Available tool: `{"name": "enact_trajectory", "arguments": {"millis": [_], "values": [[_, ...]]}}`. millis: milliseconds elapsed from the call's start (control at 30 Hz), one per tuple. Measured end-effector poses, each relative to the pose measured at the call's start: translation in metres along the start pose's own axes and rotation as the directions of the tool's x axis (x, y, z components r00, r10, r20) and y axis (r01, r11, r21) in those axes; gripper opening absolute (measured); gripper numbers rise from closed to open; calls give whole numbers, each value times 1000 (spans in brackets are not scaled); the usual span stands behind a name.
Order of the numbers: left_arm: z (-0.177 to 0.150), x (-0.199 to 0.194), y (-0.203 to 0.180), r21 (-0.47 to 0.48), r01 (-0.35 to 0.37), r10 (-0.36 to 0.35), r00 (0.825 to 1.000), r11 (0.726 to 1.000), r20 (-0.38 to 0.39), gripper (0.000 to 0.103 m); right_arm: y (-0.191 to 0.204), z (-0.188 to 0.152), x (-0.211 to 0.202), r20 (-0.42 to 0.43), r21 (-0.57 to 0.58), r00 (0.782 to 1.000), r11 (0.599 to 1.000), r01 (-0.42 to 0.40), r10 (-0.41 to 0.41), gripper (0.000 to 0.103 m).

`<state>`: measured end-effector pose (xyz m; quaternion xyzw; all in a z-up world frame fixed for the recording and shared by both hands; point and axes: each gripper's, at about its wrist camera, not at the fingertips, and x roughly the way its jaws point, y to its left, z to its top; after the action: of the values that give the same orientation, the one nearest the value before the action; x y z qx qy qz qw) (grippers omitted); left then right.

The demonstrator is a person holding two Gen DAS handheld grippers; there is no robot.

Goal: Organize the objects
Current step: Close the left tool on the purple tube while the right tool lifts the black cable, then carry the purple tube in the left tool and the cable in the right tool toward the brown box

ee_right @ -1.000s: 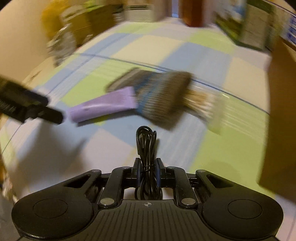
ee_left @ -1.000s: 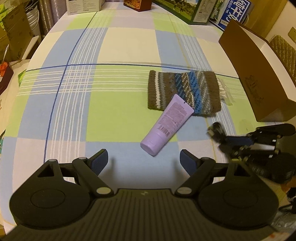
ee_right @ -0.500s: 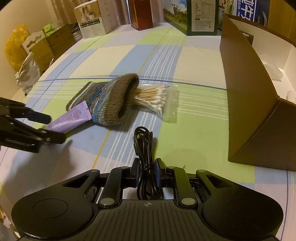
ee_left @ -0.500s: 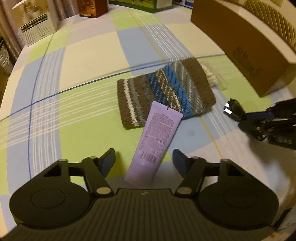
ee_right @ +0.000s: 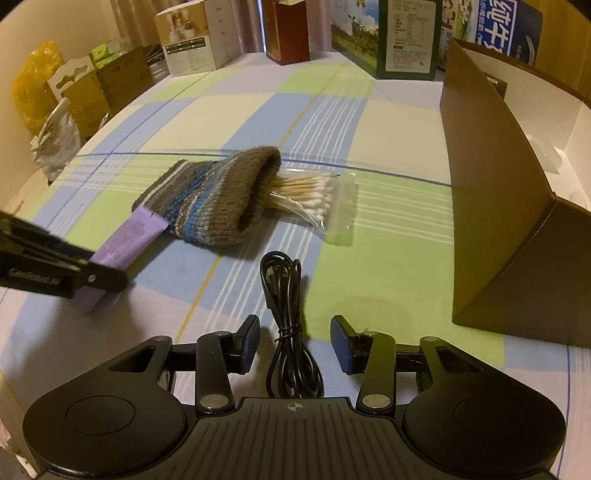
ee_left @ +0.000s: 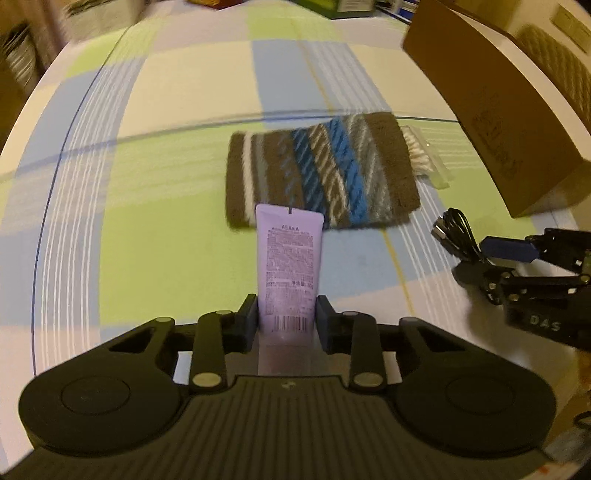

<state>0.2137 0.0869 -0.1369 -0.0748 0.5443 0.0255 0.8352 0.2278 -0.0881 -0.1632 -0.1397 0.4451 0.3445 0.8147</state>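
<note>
My left gripper (ee_left: 287, 317) is shut on a purple tube (ee_left: 289, 262), gripping its lower end; the tube's flat top touches a striped knit pouch (ee_left: 325, 173). In the right wrist view the tube (ee_right: 127, 236) lies beside the pouch (ee_right: 218, 199), with a bag of cotton swabs (ee_right: 317, 195) sticking out of the pouch's mouth. My right gripper (ee_right: 295, 341) is open, its fingers either side of a coiled black cable (ee_right: 286, 302) that lies on the tablecloth. The cable also shows in the left wrist view (ee_left: 456, 232).
An open brown cardboard box (ee_right: 509, 206) stands at the right, also in the left wrist view (ee_left: 495, 110). Cartons and boxes (ee_right: 406, 33) line the table's far edge. More boxes and bags (ee_right: 66, 96) sit off the table's left side.
My left gripper moved forward and closed on the purple tube. My right gripper opened and let go of the black cable, which now rests on the table.
</note>
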Motion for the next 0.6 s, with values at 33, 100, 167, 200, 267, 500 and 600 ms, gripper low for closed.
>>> {"name": "enact_trajectory", "arguments": {"millis": [33, 100, 167, 200, 267, 500, 600], "values": [[-4, -2, 0, -16, -10, 10, 1000, 1000, 0, 28, 1, 0, 0, 3, -12, 1000, 1000, 6, -6, 40], [-7, -4, -1, -39, -26, 26, 1000, 999, 2, 28, 5, -1, 2, 9, -52, 1000, 998, 21, -21, 40], [-7, -4, -2, -42, -33, 33, 999, 999, 3, 28, 9, -2, 3, 17, -95, 1000, 995, 26, -25, 39], [-7, -3, -3, -40, -36, 36, 999, 999, 2, 28, 10, -3, 3, 19, -97, 1000, 995, 20, -18, 33], [-6, -3, -5, -28, -48, 48, 999, 998, 3, 28, 13, -3, 3, 17, -117, 1000, 993, 10, -8, 17], [-6, -4, -7, -56, -27, 27, 1000, 998, 0, 27, 7, -4, -1, -11, -31, 999, 999, -34, 34, 12], [-5, -5, -7, -72, -7, 7, 1000, 997, -11, 27, 0, -5, -5, -13, 13, 999, 999, -46, 46, 12]]}}
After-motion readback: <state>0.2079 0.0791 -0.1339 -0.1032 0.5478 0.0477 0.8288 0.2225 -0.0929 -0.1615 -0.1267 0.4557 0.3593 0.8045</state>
